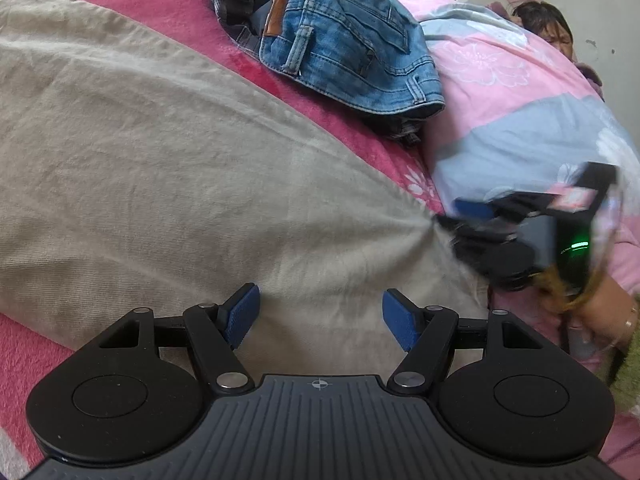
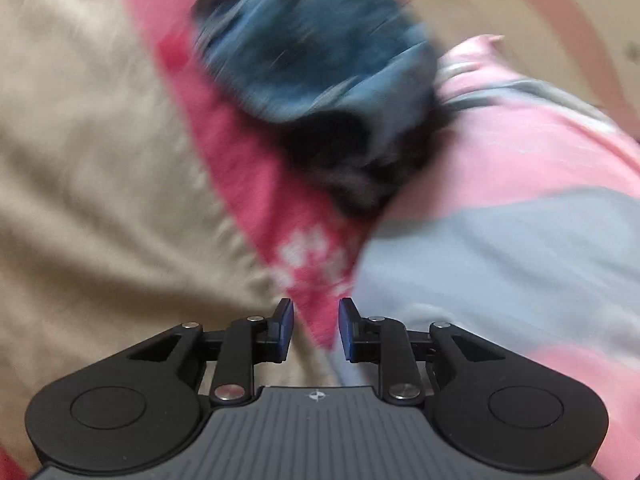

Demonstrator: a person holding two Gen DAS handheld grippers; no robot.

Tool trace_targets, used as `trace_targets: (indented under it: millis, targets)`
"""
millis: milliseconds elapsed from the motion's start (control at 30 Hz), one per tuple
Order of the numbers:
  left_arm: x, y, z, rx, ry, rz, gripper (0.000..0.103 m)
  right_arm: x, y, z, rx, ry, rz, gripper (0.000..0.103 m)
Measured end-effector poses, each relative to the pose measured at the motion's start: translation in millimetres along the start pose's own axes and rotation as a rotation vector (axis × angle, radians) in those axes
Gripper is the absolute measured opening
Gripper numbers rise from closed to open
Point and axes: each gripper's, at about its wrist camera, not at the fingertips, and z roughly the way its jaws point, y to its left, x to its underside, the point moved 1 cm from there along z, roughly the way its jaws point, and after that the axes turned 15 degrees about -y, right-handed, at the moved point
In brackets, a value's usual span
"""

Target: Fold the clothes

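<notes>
The left gripper [image 1: 320, 316] has its jaws wide, empty, hovering over a beige cloth [image 1: 160, 168] that fills the left and centre of its frame, spread on a red blanket [image 1: 256, 68]. At the right edge of that frame, the blurred right gripper [image 1: 472, 220] sits at the cloth's corner, held by a hand [image 1: 604, 312]. In the right wrist view, the right gripper [image 2: 316, 330] shows jaws narrowly apart with nothing between them. Crumpled jeans [image 1: 352, 40] lie in the upper centre, beside a pink and grey quilt [image 1: 520, 120] on the right.
</notes>
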Motion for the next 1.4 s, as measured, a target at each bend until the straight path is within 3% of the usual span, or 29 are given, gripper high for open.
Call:
trace_targets:
  millis: [67, 167, 233, 333, 433, 500, 567, 733, 900, 933, 1033, 1100, 1167, 1267, 1400]
  targets:
    - [0, -1, 0, -0.002, -0.003, 0.002, 0.069, 0, -6, -29, 0.042, -0.052, 0.052, 0.026]
    - [1, -4, 0, -0.007, -0.004, 0.026, 0.069, 9, 10, -57, 0.034, -0.075, 0.066, 0.022]
    - [2, -7, 0, -0.007, 0.001, 0.056, 0.069, 17, 30, -68, 0.031, -0.083, 0.035, 0.007]
    - [2, -10, 0, -0.012, 0.010, 0.092, 0.069, 34, 41, -46, 0.107, -0.031, 0.030, 0.002]
    - [1, -11, 0, -0.016, 0.019, 0.098, 0.069, 62, 18, -15, 0.189, 0.104, 0.151, 0.000]
    - [0, -11, -1, -0.019, 0.020, 0.089, 0.069, 69, 14, -18, 0.209, 0.121, 0.137, 0.000]
    - [0, -10, -2, -0.020, 0.016, 0.081, 0.069, 65, 15, -30, 0.215, 0.116, 0.087, 0.000]
    - [2, -11, -1, -0.020, 0.010, 0.105, 0.069, 40, 26, -49, 0.190, -0.037, -0.015, 0.000]
    - [1, -15, -6, -0.016, -0.002, 0.140, 0.068, 54, 24, -10, 0.209, 0.080, 0.026, 0.000]
    - [0, -18, -13, -0.029, -0.037, 0.163, 0.068, 55, 23, -12, 0.207, 0.079, 0.031, 0.000]
    - [-2, -28, -44, -0.008, -0.173, 0.265, 0.069, 33, 26, -50, 0.130, -0.048, 0.051, 0.000]
    - [-4, -26, -59, -0.026, -0.206, 0.271, 0.069, 19, 37, -71, 0.055, -0.132, 0.050, 0.004]
    - [-5, -18, -70, -0.068, -0.218, 0.258, 0.069, 15, 51, -79, -0.017, -0.164, 0.059, 0.015]
    - [-9, 0, -84, -0.149, -0.233, 0.243, 0.069, 28, 60, -67, -0.094, -0.101, 0.166, 0.016]
    - [-24, 21, -106, -0.276, -0.304, 0.330, 0.069, 34, 40, -76, -0.067, -0.047, 0.361, 0.018]
